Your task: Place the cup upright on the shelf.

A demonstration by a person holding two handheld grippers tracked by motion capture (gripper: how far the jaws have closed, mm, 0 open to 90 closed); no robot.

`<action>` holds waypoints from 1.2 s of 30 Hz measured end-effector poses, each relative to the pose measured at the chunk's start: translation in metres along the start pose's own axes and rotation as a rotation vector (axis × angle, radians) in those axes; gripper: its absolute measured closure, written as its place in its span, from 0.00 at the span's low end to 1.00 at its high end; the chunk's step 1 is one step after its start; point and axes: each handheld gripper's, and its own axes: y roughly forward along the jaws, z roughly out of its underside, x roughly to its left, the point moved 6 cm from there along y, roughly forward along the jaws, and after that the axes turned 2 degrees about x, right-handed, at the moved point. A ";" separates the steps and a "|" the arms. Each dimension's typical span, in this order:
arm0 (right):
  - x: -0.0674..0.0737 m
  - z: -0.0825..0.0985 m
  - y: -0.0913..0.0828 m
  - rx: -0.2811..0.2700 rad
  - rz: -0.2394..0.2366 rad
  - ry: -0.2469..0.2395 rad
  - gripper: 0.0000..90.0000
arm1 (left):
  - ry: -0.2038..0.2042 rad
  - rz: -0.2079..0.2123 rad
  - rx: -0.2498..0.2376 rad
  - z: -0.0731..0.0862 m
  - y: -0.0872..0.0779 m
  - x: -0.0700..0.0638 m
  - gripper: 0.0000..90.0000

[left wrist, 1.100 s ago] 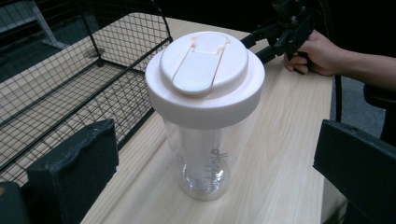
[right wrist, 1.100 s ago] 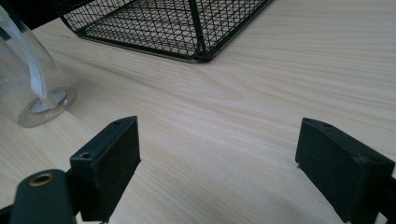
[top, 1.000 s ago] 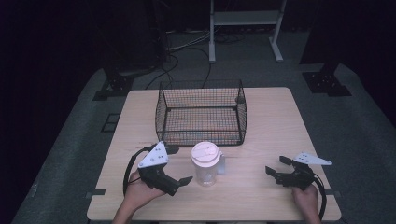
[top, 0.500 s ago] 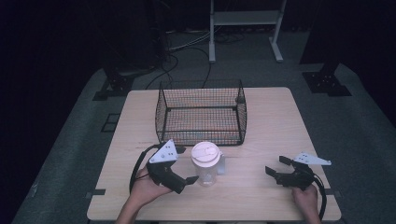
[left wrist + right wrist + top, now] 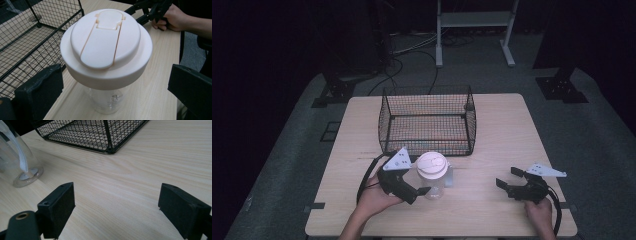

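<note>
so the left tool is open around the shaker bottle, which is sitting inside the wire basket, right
Not quite. The shaker bottle stands on the table in front of the wire basket, outside it, as the high view shows. The rest holds: the left tool is open, one jaw on each side of the bottle.

My jaws are matte black in both gripper views. Between my left gripper's pair stands a clear bottle with a cream, faintly peach lid. Beyond them the wire basket is a black grid. The table under my right gripper's pair is pale wood with wavy grain. A white strip, perhaps a strap, shows through the clear bottle wall.
</note>
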 end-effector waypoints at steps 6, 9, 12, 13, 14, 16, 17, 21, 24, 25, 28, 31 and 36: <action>0.000 0.000 0.000 -0.005 -0.007 0.004 0.14 | -0.007 0.005 0.026 -0.001 0.006 0.003 0.00; 0.000 0.000 0.000 -0.007 -0.010 0.005 0.14 | -0.010 0.008 0.033 -0.002 0.008 0.003 0.00; 0.000 0.000 0.000 -0.008 -0.013 0.004 0.14 | -0.009 0.012 0.041 -0.004 0.010 0.003 0.00; 0.000 0.000 -0.001 -0.008 -0.013 0.003 0.14 | -0.005 0.010 0.045 -0.004 0.011 0.003 0.00; 0.000 0.000 -0.001 -0.008 -0.014 0.003 0.14 | -0.006 0.008 0.047 -0.004 0.012 0.003 0.00; 0.000 0.000 -0.001 -0.008 -0.014 0.003 0.14 | -0.006 0.007 0.058 -0.005 0.014 0.003 0.00; 0.000 0.000 -0.001 -0.008 -0.015 0.003 0.14 | -0.006 0.006 0.059 -0.005 0.015 0.004 0.00; 0.000 0.000 0.000 -0.009 -0.015 0.003 0.14 | -0.010 0.002 0.069 -0.007 0.018 0.006 0.00; 0.000 0.000 0.000 -0.009 -0.015 0.003 0.14 | -0.011 0.001 0.074 -0.008 0.021 0.006 0.00; 0.000 0.000 0.000 -0.009 -0.015 0.003 0.14 | -0.009 0.003 0.077 -0.009 0.022 0.006 0.00; 0.000 0.000 0.000 -0.009 -0.015 0.003 0.14 | -0.005 0.000 0.088 -0.010 0.024 0.005 0.00; 0.000 0.000 0.000 -0.009 -0.015 0.003 0.14 | -0.002 0.003 0.091 -0.012 0.026 0.006 0.00; 0.000 -0.001 0.000 -0.010 -0.016 0.002 0.14 | -0.006 0.010 0.106 -0.013 0.030 0.008 0.00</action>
